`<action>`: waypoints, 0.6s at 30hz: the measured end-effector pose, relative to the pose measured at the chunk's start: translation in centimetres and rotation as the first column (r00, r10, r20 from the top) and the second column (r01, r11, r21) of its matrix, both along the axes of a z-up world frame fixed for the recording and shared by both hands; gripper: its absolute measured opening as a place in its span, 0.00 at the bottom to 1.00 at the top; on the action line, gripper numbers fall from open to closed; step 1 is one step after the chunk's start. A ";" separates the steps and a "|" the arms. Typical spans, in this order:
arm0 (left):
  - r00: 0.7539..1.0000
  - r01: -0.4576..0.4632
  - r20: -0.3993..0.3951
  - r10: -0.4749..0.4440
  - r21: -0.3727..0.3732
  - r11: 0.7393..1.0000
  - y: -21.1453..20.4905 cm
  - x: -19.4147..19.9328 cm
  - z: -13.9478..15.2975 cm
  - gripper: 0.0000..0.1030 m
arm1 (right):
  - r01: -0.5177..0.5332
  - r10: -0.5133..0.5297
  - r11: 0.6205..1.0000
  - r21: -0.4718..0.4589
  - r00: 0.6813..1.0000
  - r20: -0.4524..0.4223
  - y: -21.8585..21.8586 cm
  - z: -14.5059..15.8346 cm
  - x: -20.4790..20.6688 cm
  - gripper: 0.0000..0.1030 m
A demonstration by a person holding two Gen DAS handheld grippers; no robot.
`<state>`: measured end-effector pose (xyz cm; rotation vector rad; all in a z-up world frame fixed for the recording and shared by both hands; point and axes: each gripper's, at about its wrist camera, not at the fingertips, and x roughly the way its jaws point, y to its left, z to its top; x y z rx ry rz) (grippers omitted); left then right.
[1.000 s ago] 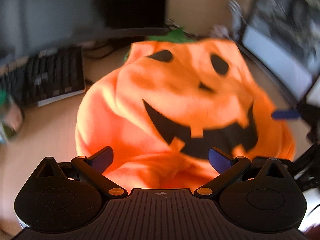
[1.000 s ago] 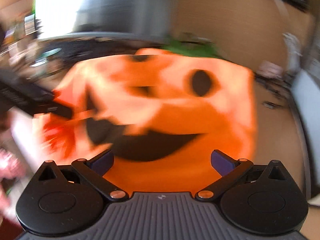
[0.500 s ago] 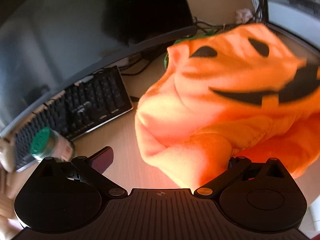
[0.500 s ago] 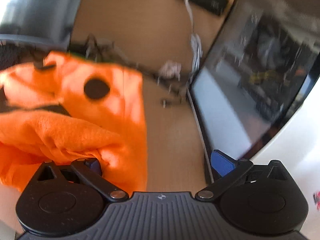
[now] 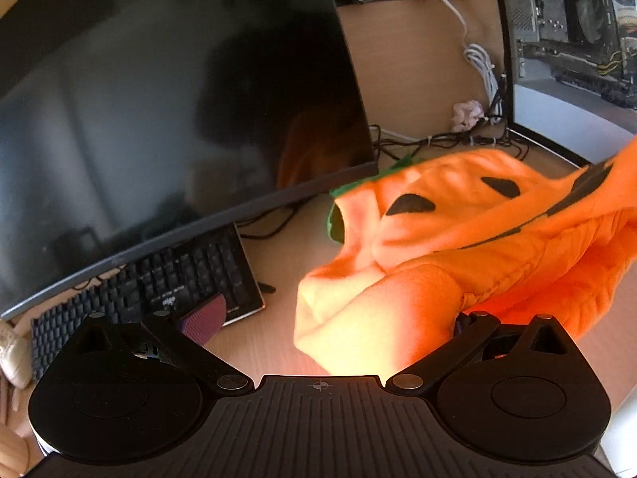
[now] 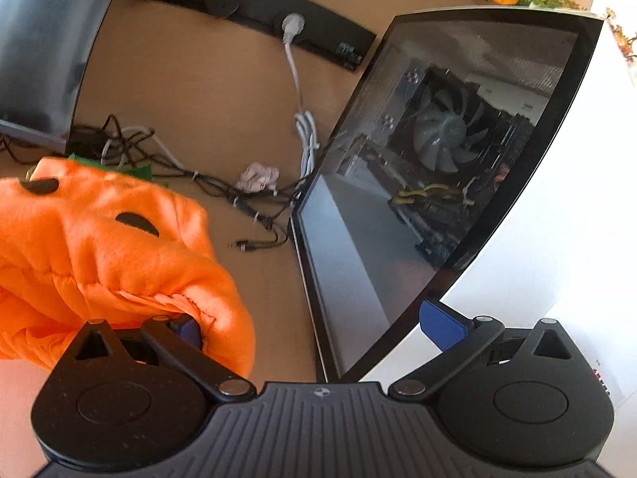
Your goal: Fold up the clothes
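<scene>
An orange pumpkin-face garment [image 5: 469,247] with black eyes, a black mouth and a green collar lies bunched on the wooden desk. It also shows in the right wrist view [image 6: 103,251]. My left gripper [image 5: 330,318] is open. Its left pad [image 5: 203,318] is bare and its right finger is hidden under the garment's left edge. My right gripper [image 6: 314,326] is open. Its left finger is buried in the garment's right edge and its right pad [image 6: 442,322] is bare.
A curved monitor [image 5: 159,111] and a black keyboard [image 5: 159,283] stand at the left. A glass-sided PC case [image 6: 430,175] stands close on the right. Cables [image 6: 223,187] and a crumpled tissue [image 6: 258,175] lie behind the garment.
Both grippers have swung apart, the left one leftward and the right one rightward. The garment's outer edges have risen over one finger of each. The jaws stay wide.
</scene>
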<state>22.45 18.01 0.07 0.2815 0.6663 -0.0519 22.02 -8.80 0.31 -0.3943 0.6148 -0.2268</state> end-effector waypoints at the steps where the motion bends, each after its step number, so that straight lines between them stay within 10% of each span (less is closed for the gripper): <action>1: 1.000 0.007 -0.019 -0.007 -0.011 1.000 0.1 0.0 -0.3 1.00 | -0.011 0.012 1.000 0.009 0.999 -0.042 0.1 -0.4 0.1 1.00; 10: 0.961 0.175 -0.230 -0.154 0.074 0.982 -3.3 -1.5 -7.1 1.00 | -0.109 0.116 0.993 0.041 0.969 -0.217 3.8 -6.7 -0.8 1.00; 14: 0.995 0.084 -0.071 -0.065 0.308 0.948 -1.8 0.6 -4.9 1.00 | -0.111 0.110 0.993 -0.033 0.993 -0.032 3.6 -3.1 0.0 1.00; 18: 0.982 -0.094 0.179 0.068 0.142 0.985 3.0 2.3 5.7 1.00 | -0.129 0.132 0.991 -0.027 0.969 0.208 0.2 5.2 0.2 1.00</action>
